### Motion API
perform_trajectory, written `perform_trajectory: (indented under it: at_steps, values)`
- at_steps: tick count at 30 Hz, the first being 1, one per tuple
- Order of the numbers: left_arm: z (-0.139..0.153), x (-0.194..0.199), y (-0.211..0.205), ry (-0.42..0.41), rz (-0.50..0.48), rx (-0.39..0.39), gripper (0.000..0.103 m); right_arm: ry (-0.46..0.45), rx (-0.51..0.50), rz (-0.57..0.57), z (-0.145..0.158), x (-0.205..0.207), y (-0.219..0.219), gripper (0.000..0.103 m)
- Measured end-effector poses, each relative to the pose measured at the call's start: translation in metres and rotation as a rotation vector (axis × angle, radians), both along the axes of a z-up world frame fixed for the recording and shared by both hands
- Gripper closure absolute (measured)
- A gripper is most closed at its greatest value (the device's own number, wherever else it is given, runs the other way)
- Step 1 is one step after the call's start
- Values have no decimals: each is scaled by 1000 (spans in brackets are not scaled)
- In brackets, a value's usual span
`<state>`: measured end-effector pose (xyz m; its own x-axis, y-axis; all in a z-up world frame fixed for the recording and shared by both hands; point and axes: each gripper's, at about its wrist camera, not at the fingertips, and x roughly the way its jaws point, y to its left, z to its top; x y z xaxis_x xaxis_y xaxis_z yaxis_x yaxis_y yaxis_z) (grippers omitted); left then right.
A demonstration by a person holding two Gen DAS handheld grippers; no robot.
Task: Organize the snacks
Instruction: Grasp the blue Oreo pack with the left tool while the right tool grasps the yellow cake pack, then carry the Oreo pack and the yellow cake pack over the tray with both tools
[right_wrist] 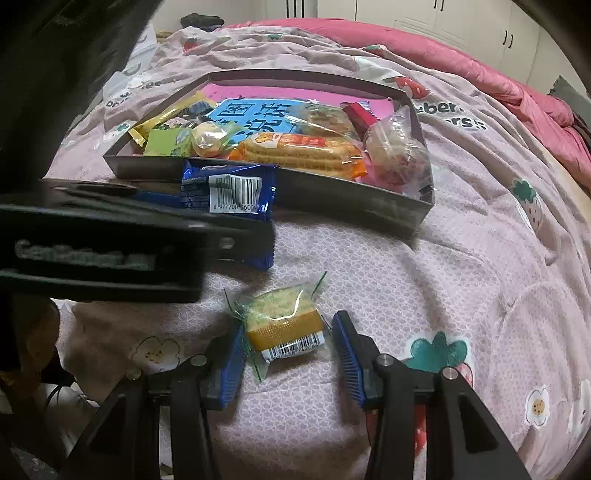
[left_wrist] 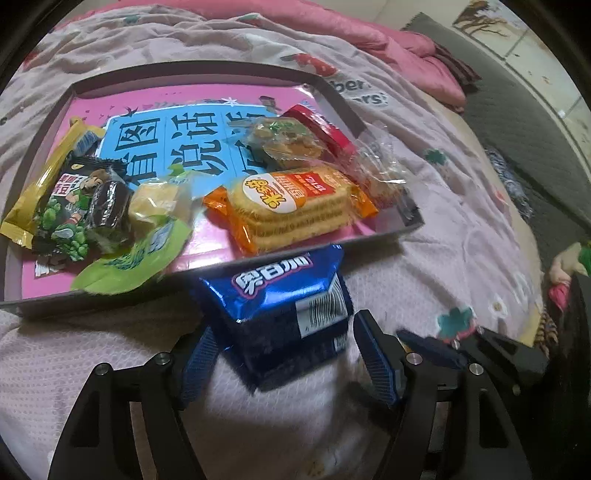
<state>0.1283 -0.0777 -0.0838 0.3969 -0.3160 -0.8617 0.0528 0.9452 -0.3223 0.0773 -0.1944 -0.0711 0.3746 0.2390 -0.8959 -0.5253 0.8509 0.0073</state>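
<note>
A blue cookie pack [left_wrist: 280, 302] lies on the bedspread, leaning on the front wall of the grey tray [left_wrist: 347, 107]. My left gripper [left_wrist: 286, 362] stands open around it; the right pad is clear of the wrapper. In the right wrist view the same blue cookie pack [right_wrist: 229, 195] shows partly under the left gripper's black body. A small clear-wrapped yellow cake [right_wrist: 284, 325] lies on the bedspread between the fingers of my right gripper [right_wrist: 291, 362], which is open with a narrow gap at the right pad. The grey tray [right_wrist: 332, 199] holds several snacks, among them an orange cracker pack [left_wrist: 291, 206].
A pink bedspread [right_wrist: 424, 266] with strawberry prints lies under everything. A bunched pink quilt [right_wrist: 443, 55] lies behind the tray, with white cupboards [right_wrist: 461, 18] beyond. A grey mat [left_wrist: 517, 110] runs along the bed's right side.
</note>
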Motion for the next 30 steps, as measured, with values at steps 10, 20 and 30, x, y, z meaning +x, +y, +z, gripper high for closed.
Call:
perform_trajectory:
  at_steps: [10,20,30]
  values:
    - [2,1,0,-25,13,23,47,8,67,-29,4,6,-7,58]
    - [49,-16,24,-139,-7,-9,47,-93,205,-90,35,10,-27,58]
    - [88,-24,69,-227,61,-3,47,-216,296,-89,64,13,-25,58]
